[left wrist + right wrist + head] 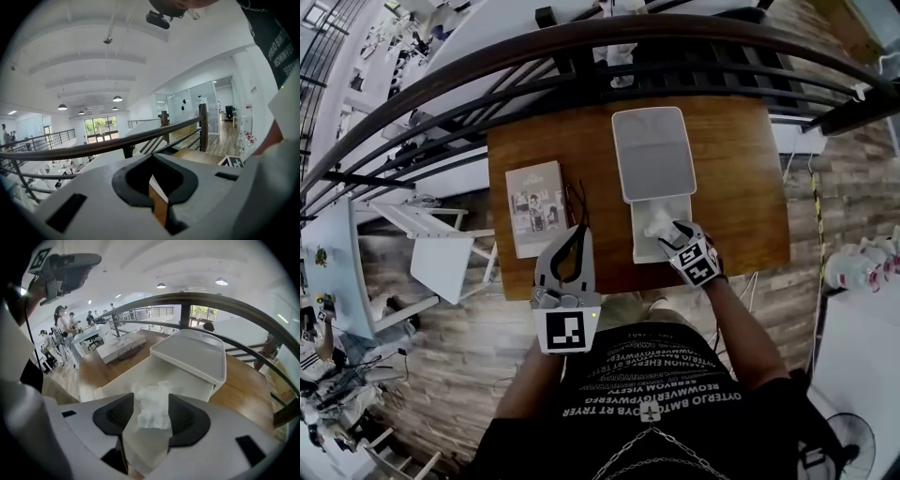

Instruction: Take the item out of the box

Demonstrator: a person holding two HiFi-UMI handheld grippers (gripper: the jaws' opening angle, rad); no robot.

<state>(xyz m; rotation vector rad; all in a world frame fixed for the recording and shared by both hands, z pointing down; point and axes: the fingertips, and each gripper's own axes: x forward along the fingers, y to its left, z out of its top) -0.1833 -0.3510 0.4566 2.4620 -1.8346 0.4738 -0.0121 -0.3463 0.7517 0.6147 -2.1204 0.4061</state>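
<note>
A white box stands on the wooden table, its lid swung back and open. Inside lies a crumpled white wrapped item. My right gripper reaches into the box from the near side. In the right gripper view its jaws stand wide apart around the item, which still rests in the box; the right gripper is open. My left gripper hovers over the table's front edge left of the box, shut and empty.
A booklet lies on the table's left part with thin dark cables beside it. A dark curved railing runs just beyond the table's far edge. Wooden floor lies below, and a white desk stands at far left.
</note>
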